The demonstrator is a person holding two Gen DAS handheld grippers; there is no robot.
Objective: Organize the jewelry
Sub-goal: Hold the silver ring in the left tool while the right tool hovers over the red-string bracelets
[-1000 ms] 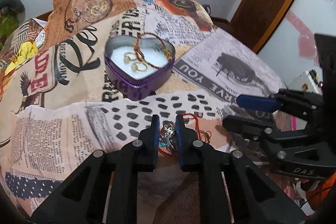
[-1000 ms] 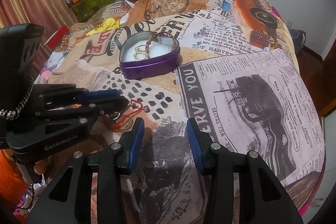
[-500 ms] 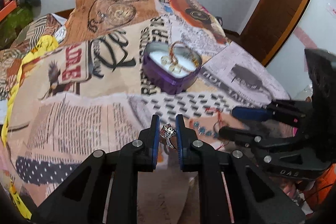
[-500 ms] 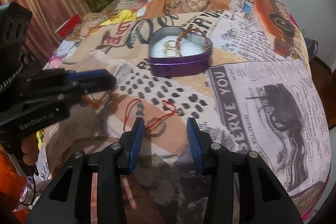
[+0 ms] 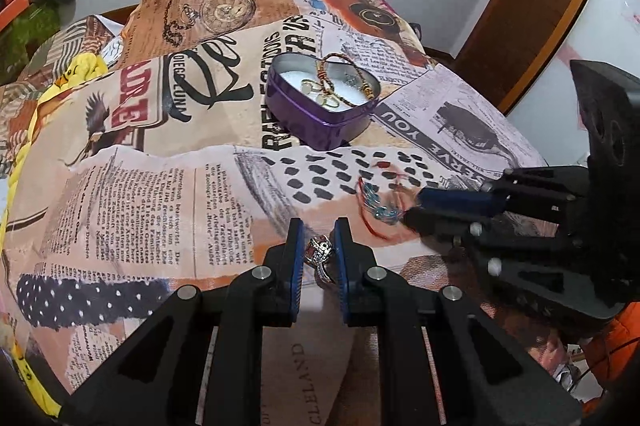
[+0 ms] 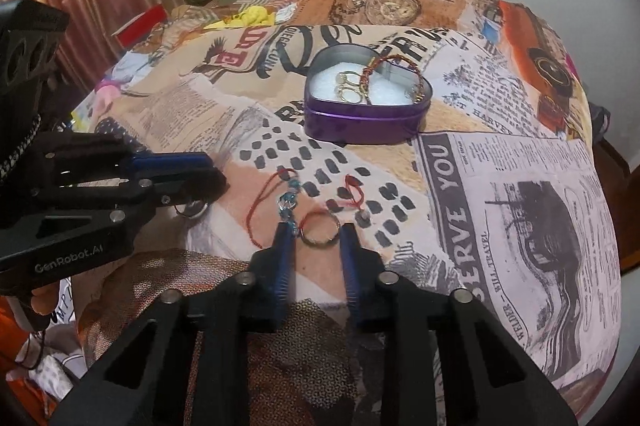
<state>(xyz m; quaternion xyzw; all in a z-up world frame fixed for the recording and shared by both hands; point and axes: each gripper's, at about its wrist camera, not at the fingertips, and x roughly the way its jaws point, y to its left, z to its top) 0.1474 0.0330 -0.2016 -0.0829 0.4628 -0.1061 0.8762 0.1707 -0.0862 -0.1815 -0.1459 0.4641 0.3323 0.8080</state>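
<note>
A silver ring set with small stones (image 5: 320,253) sits pinched between the blue pads of the left gripper (image 5: 317,243), held above the newspaper-print cloth (image 5: 132,194). The right gripper (image 6: 316,232), jaws spread, straddles a plain metal ring (image 6: 320,231) lying on the cloth beside a red cord bracelet with blue beads (image 6: 287,203). Farther back, the open purple heart-shaped tin (image 6: 360,126) holds what look like gold rings (image 6: 347,91) on white padding, with a braided red-and-gold bracelet (image 6: 370,70) draped over its rim.
</note>
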